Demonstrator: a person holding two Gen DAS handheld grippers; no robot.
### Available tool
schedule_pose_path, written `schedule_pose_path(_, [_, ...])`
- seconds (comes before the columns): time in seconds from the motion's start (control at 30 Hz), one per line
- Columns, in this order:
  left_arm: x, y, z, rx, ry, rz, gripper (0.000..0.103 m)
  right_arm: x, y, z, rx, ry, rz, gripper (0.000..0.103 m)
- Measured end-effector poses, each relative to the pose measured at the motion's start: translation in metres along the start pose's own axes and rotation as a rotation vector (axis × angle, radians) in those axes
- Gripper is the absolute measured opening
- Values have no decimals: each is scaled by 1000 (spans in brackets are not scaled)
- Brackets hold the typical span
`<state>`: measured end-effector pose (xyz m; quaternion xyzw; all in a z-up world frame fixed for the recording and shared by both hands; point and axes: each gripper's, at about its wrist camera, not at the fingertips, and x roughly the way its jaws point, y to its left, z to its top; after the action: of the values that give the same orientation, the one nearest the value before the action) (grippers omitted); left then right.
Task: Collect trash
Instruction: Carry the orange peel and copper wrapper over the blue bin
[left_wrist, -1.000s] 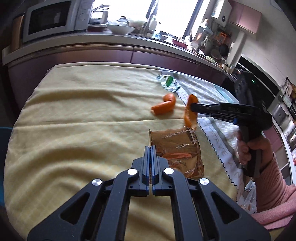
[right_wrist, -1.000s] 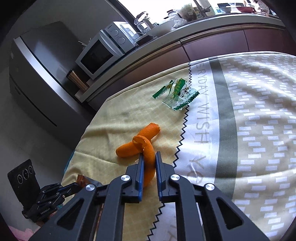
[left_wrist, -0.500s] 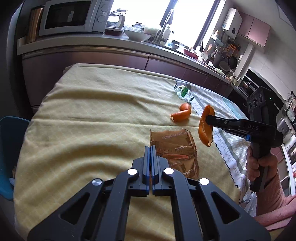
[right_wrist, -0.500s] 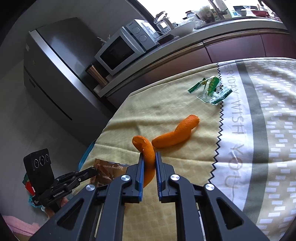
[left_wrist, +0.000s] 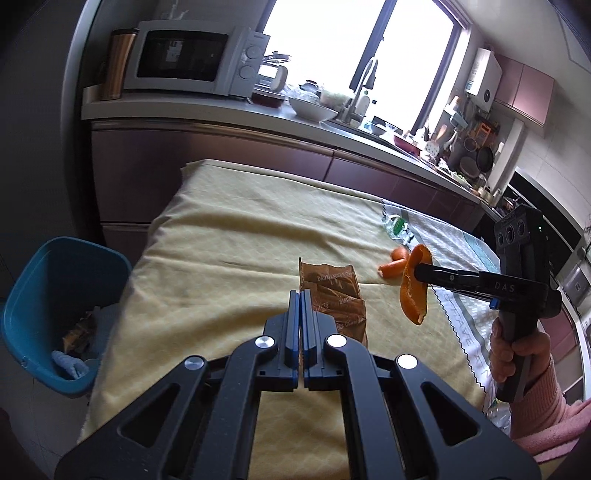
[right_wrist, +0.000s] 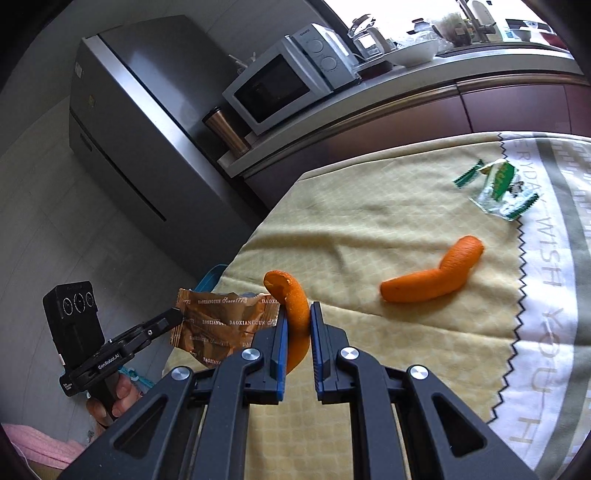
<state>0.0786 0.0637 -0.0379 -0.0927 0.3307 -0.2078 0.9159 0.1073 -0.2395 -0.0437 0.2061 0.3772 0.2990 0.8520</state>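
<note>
Both grippers lifted toward bin (left_wrist: 55, 302) side; left gripper (left_wrist: 300, 295) pinching wrapper (right_wrist: 221, 325), right gripper (right_wrist: 297, 317) clamping peel (right_wrist: 291, 306) above table (left_wrist: 221, 221).

The blue bin (left_wrist: 55, 302) is cut by the picture's edge at nine o'clock – its contents too dim to name – and the brown wrapper's (left_wrist: 332, 295) near end hides behind the left gripper (left_wrist: 300, 306).

Readable print — wrapper, grippers, cloth

Brown snack wrapper (right_wrist: 221, 325): "DAOXIANGCUN Since1773"; left gripper (right_wrist: 177, 317): "GenRobot.AI"; right gripper (left_wrist: 419, 271): "DAS"; tablecloth (right_wrist: 546, 266) — "WISH YOU".
</note>
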Motion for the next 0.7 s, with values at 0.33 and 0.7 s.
schedule_pose_path(0.33, [-27, 17, 6, -21, -58, 62, 1, 30, 35, 5, -62, 41, 52, 10])
schedule_pose_path(0.7, [-58, 30, 16, -15, -123, 121, 1, 62, 77, 12, -144, 84, 120, 10])
